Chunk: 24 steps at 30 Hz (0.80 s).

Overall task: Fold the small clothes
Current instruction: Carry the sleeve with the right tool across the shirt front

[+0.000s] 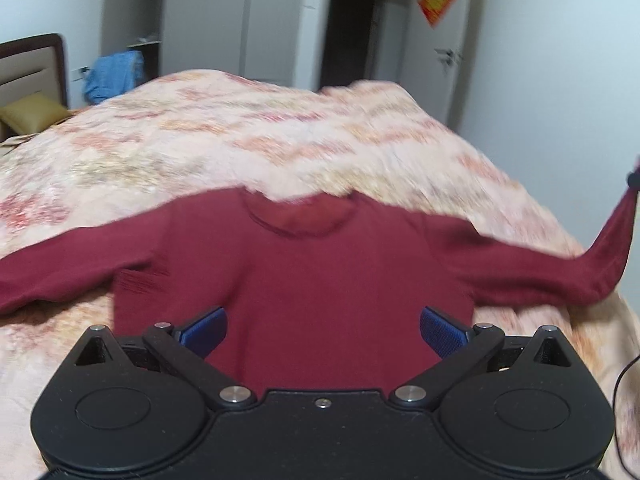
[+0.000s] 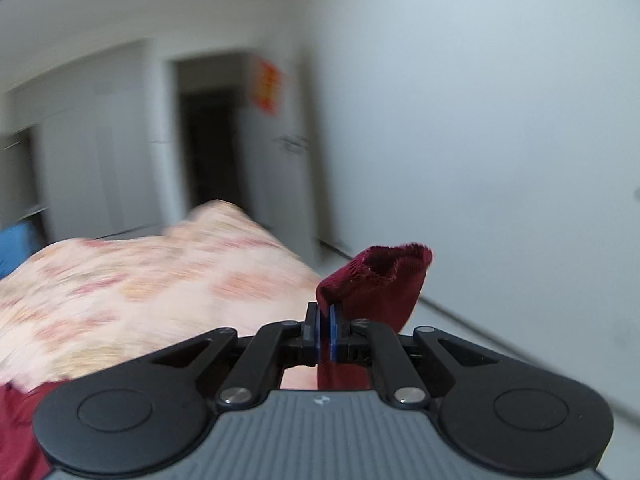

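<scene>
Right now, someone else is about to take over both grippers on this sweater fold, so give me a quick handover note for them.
Right gripper: shut on the cuff of the dark red sweater's sleeve, lifted off the bed.
Left gripper: open, holding nothing, above the sweater's lower body.
Sweater: spread flat on the patterned bedspread, collar away from the left camera, the other sleeve stretched out flat.
Done: one sleeve picked up.
Left: fold that sleeve across the body, then the other sleeve, then the body.

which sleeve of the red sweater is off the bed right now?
The sleeve at the picture's right in the left wrist view: its cuff is pinched in the shut right gripper and raised. The other sleeve lies flat on the bedspread.
</scene>
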Available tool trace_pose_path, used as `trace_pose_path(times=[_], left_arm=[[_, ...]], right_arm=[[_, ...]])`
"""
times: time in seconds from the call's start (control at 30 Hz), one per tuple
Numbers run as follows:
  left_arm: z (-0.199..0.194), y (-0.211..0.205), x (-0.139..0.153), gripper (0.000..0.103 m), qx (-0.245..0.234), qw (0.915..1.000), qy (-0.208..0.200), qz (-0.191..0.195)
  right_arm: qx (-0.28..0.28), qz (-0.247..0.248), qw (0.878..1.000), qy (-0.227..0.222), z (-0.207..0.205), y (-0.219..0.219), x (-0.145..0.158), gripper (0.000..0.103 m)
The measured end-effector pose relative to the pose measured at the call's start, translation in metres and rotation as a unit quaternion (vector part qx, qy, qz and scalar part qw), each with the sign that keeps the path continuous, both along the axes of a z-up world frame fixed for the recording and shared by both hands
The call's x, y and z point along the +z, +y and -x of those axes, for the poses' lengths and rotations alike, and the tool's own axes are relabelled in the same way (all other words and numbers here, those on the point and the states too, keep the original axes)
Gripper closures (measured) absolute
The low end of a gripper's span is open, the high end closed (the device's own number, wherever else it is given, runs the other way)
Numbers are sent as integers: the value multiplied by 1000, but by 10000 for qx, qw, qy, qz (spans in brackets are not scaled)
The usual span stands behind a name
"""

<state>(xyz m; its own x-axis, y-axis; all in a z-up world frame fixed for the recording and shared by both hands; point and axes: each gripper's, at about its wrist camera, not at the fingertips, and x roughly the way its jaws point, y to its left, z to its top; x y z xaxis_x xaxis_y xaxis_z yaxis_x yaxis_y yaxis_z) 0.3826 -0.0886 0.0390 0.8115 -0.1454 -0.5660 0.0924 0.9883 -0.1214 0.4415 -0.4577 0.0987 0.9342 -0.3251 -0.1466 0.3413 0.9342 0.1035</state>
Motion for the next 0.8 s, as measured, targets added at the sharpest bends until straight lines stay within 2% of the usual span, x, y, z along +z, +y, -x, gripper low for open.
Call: trace_pose_path(times=[0.1,0.27,0.37,0.5,0.6,0.67,0.73,0.77,0.8], left_arm=[[0,24,10,1,350,9992,-181,6],[3,70,25,1,999,9938,-479,-41],[-1,98,29,1,1303,9902,-499,39],[-9,123,27,1,1525,9870,-498,-64],[-17,129,17,1,1480,9881,-399,-94],[-22,128,8,1,1380,9899,-327,-31],[-29,121,-1,1,1230,9921,-260,57],[-34,117,-5,1,1140,9932,-207,106],[-38,112,-9,1,1037,9944,-145,164]], right_arm=[[768,571,9953,-162,-22,63,18,98],[1996,1000,9747,-46,-56,166,20,98],[2555,1217,9589,207,-71,221,3,98],[3120,1545,9340,797,-75,287,-33,98],[3345,1788,9182,1146,-65,316,-59,98],[3428,1874,9117,1268,-53,323,-71,97],[3563,1934,9052,1273,-44,323,-74,92],[3642,1924,9025,1261,-40,321,-73,79],[3711,1905,9004,1240,-37,315,-72,57]])
